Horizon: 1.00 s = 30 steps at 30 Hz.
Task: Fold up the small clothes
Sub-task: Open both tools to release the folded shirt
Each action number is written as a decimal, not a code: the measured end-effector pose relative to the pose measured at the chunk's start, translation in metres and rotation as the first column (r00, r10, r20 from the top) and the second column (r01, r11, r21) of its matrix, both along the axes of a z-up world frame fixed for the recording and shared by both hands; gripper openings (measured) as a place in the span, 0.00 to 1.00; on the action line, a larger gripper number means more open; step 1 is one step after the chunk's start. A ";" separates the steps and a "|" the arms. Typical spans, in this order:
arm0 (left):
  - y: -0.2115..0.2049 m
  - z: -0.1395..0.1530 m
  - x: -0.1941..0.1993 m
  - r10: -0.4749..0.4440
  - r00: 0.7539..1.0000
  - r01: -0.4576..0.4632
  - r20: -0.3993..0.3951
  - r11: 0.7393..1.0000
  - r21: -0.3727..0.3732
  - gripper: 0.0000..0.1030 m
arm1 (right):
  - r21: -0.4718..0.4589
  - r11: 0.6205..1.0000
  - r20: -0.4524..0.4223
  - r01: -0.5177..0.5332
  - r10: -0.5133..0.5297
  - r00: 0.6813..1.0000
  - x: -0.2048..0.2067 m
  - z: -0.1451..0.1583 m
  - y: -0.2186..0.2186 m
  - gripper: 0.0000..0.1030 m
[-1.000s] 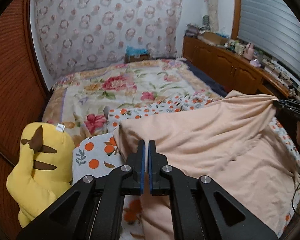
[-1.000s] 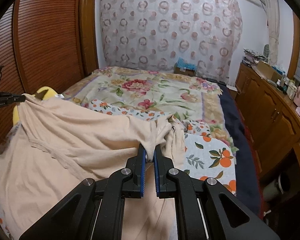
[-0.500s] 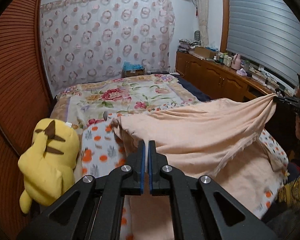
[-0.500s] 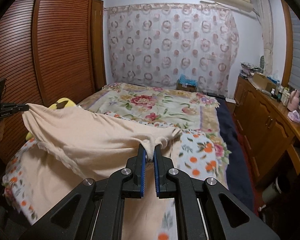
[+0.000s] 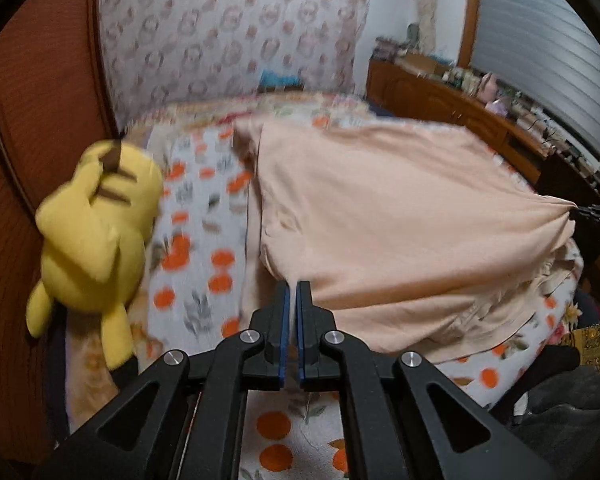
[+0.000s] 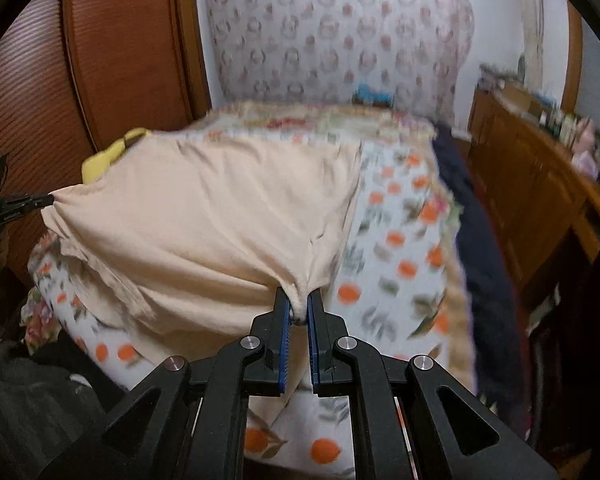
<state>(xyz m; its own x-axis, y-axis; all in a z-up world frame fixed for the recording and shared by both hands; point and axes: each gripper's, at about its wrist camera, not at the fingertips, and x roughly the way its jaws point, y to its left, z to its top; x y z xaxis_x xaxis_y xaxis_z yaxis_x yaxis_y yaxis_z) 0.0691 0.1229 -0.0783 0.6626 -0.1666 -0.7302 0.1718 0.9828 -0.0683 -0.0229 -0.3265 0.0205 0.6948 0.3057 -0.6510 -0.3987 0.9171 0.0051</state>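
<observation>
Grippers, left (image 5: 292, 286) and right (image 6: 299, 294), each clamped on a corner of the peach garment (image 5: 400, 216), have drawn its lifted edge back over the half lying beside the yellow plush toy (image 5: 96, 232), suggesting the first fold is nearly laid.

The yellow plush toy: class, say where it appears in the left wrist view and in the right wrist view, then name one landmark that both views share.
Left wrist view: the yellow plush toy lies at the left edge of the bed, left of the peach garment.
Right wrist view: only a yellow sliver shows, upper left, behind the garment.
Shared landmark: the ring-patterned curtain behind the bed.
</observation>
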 end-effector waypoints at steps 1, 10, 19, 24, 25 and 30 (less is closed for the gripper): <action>0.000 -0.004 -0.001 0.003 1.000 -0.003 -0.006 1.000 0.004 0.04 | -0.006 1.000 -0.021 0.006 -0.006 1.000 0.008 -0.008 0.002 0.07; -0.003 -0.013 -0.004 0.017 1.000 -0.017 0.010 1.000 0.003 0.51 | -0.054 0.998 0.037 0.036 -0.034 0.999 0.015 -0.007 0.015 0.33; 0.002 -0.019 0.005 0.066 0.998 -0.066 0.017 0.998 0.005 0.74 | 0.002 1.000 0.043 -0.005 0.005 0.999 0.027 -0.032 0.044 0.54; 0.005 -0.026 0.005 0.082 0.997 -0.082 -0.001 0.997 -0.004 0.74 | -0.015 0.999 0.019 -0.029 0.030 0.999 0.036 -0.051 0.065 0.54; 0.005 -0.028 0.006 0.083 0.997 -0.083 -0.008 0.997 -0.002 0.74 | -0.009 1.000 0.013 -0.029 0.029 0.999 0.038 -0.056 0.067 0.54; 0.006 -0.037 0.007 0.087 0.996 -0.087 -0.030 0.996 0.001 0.74 | -0.030 1.000 0.010 0.004 -0.004 1.000 0.049 -0.069 0.074 0.54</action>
<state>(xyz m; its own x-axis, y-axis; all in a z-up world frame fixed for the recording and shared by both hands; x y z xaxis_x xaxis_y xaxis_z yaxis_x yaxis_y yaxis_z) 0.0758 0.1289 -0.1151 0.6525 -0.1094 -0.7499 0.0837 0.9939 -0.0722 0.0262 -0.2530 -0.0483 0.7027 0.2831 -0.6528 -0.3948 0.9184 -0.0266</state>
